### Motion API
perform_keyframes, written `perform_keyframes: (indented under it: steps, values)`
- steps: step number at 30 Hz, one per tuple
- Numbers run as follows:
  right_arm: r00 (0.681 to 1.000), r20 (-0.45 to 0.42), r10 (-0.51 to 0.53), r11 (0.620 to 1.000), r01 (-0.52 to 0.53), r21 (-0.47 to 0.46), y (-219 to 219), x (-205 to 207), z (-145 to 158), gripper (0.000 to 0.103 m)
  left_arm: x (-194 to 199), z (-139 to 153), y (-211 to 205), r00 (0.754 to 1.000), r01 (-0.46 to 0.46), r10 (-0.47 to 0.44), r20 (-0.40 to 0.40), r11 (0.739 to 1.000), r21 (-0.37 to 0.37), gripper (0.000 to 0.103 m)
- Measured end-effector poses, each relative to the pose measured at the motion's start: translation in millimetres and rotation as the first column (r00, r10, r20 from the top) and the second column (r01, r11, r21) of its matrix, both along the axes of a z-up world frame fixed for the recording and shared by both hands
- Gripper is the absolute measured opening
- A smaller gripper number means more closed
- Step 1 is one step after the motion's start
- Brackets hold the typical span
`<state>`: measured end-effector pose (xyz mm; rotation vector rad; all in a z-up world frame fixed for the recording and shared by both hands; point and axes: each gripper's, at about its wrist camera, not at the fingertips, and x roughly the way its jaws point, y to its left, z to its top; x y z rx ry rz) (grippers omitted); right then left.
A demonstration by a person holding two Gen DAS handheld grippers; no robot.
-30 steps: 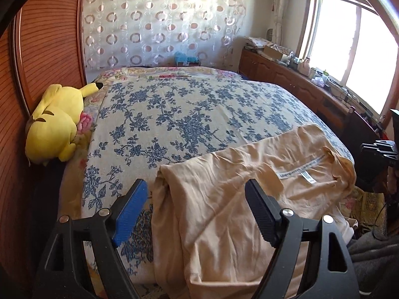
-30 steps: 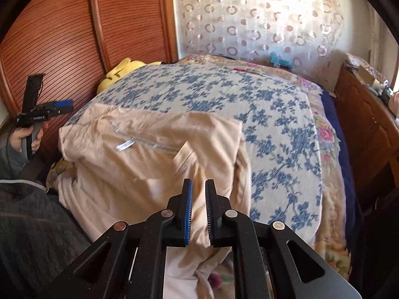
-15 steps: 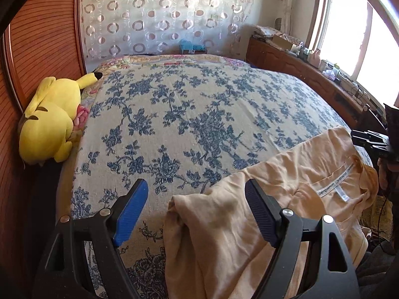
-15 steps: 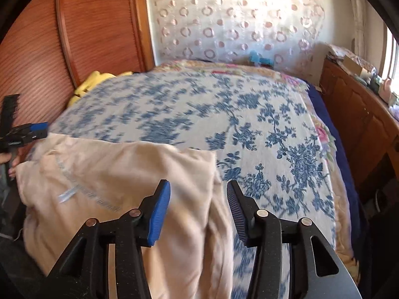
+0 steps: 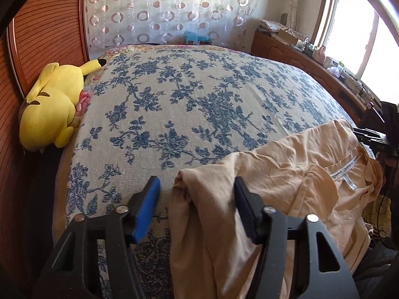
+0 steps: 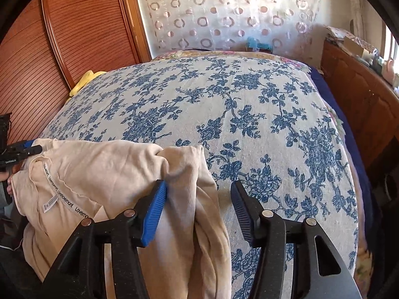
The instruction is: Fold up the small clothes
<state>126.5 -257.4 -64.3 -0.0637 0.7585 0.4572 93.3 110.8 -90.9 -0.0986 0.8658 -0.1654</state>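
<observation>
Left wrist: yellow plush toy (image 5: 49, 109) beside bedspread (image 5: 199, 99)

The bed (image 5: 199, 104) is open across most of its blue-flowered cover, from the middle to the far end, so a gripper can pass freely there. The near edge is taken up by the peach garment (image 5: 286, 174), bunched and hanging over the side. A yellow plush toy (image 5: 52, 109) lies at the left edge of the bed, against the ribbed wooden wall panel (image 5: 42, 37), which closes that side. On the right a wooden cabinet (image 6: 361, 94) crowded with small things runs close along the bed, leaving only a narrow gap. The patterned curtain (image 5: 162, 12) bounds the far end.
</observation>
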Motion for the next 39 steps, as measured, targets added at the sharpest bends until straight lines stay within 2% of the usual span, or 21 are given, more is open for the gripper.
perform_keyframes:
  steps: [3, 6, 9, 15, 16, 18, 20, 22, 26, 31, 39]
  values:
    - [0.999, -0.015, 0.035, 0.999, -0.034, 0.031, -2.6, -0.7, 0.3, 0.056, -0.3, 0.7, -3.1, 1.000, 0.007, -0.007, 0.004, 1.000, -0.003, 0.046]
    - [0.999, -0.008, 0.039, 0.999, -0.039, 0.021, -2.2, -2.3, -0.4, 0.056, -1.0, 1.0, -6.3, 1.000, 0.008, -0.008, 0.004, 1.000, -0.003, 0.041]
    - [0.999, -0.004, 0.052, 0.999, -0.052, 0.010, 1.3, -4.1, -1.0, 0.055, -2.5, 1.4, -9.0, 1.000, 0.012, -0.012, 0.005, 1.000, 0.000, 0.040]
    - [0.997, -0.004, 0.080, 0.997, -0.080, -0.004, 9.7, -7.8, -2.2, 0.036, -6.4, 1.1, -7.9, 1.000, 0.007, -0.007, 0.010, 1.000, -0.012, 0.038]
    - [0.996, -0.006, 0.090, 0.996, -0.090, 0.002, 10.2, -8.3, -2.5, 0.029, -6.9, 1.2, -8.3, 1.000, 0.007, -0.007, 0.011, 1.000, -0.010, 0.035]
    - [0.994, -0.011, 0.105, 0.994, -0.105, 0.020, 11.1, -10.0, -3.2, 0.019, -8.2, 0.9, -9.0, 1.000, 0.014, -0.014, 0.010, 1.000, -0.017, 0.022]
    - [0.995, -0.006, 0.101, 0.995, -0.101, 0.023, 10.7, -12.2, -3.6, 0.015, -10.6, 2.0, -11.2, 1.000, 0.026, -0.026, 0.012, 0.999, -0.028, 0.014]
    - [0.995, 0.005, 0.098, 0.995, -0.098, 0.035, 9.5, -16.2, -2.6, 0.010, -14.8, 6.6, -13.6, 0.999, 0.038, -0.037, 0.026, 0.999, -0.039, 0.013]
    - [0.995, 0.036, 0.088, 0.993, -0.091, 0.069, 2.3, -30.6, 7.1, 0.007, -26.8, 31.1, -13.9, 0.995, 0.055, -0.049, 0.087, 0.996, -0.068, 0.011]
    - [0.989, 0.126, 0.078, 0.987, -0.094, 0.128, -13.9, -62.0, 38.7, 0.006, -53.0, 74.7, -18.4, 0.978, 0.090, -0.069, 0.196, 0.991, -0.097, 0.011]
    - [0.957, 0.278, 0.077, 0.979, -0.125, 0.158, -33.6, -116.7, 97.6, 0.005, -90.1, 138.7, -16.8, 0.930, 0.121, -0.062, 0.362, 0.982, -0.144, 0.011]
